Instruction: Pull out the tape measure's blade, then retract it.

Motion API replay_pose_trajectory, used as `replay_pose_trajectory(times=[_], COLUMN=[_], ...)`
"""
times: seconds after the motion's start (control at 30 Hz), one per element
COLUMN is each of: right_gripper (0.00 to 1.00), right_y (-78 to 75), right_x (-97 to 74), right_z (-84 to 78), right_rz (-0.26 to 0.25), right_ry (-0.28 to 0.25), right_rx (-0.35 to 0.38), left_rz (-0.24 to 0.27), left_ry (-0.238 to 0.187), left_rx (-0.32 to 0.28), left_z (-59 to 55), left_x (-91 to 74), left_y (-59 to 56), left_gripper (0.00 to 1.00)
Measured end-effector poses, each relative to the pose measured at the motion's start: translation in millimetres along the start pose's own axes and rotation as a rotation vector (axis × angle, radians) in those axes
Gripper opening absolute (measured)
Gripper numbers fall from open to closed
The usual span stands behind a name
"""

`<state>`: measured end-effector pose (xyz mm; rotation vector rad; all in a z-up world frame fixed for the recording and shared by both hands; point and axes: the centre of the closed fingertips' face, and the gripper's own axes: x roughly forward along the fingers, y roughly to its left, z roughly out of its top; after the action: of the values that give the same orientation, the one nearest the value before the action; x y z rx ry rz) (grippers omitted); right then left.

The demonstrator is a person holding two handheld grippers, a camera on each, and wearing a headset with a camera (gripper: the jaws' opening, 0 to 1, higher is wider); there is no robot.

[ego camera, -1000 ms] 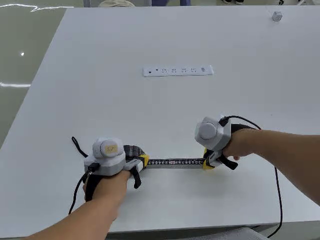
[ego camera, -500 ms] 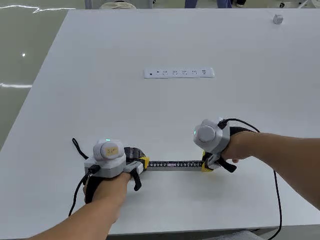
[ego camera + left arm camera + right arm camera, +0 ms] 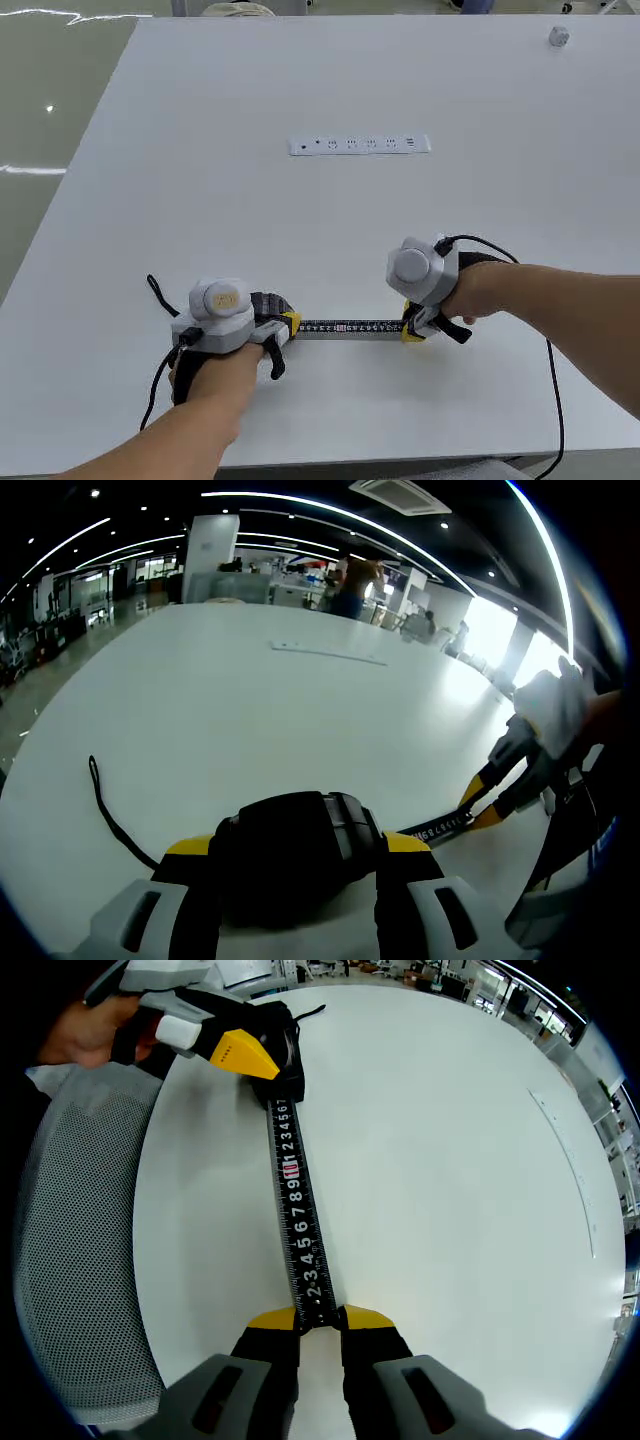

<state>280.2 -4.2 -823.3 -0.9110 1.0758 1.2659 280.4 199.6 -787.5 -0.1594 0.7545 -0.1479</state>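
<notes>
Near the front edge of the smooth white worktop (image 3: 200, 200), the left hand-held gripper (image 3: 278, 335) is clamped around the tape measure's rounded black-and-yellow case (image 3: 290, 855). The right hand-held gripper (image 3: 320, 1318) pinches the tip of the blade (image 3: 297, 1200). This thin, printed strip lies flat and straight, running leftward from the right hand-held gripper to the case. Well beyond lies a flat white power strip (image 3: 360, 144).
</notes>
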Motion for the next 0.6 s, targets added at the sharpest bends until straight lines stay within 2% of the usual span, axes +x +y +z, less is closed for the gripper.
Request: replay_pose_trajectory(times=[0.6], right_gripper=[0.15], right_y=[1.7], right_x=[1.7], right_z=[7.2], right_rz=[0.000], right_ry=[-0.017], right_rx=[0.001], left_rz=[-0.001], left_ry=[0.000], left_rx=[0.000], left_z=[0.3], left_x=[-0.1], left_y=[-0.1], left_gripper=[0.59])
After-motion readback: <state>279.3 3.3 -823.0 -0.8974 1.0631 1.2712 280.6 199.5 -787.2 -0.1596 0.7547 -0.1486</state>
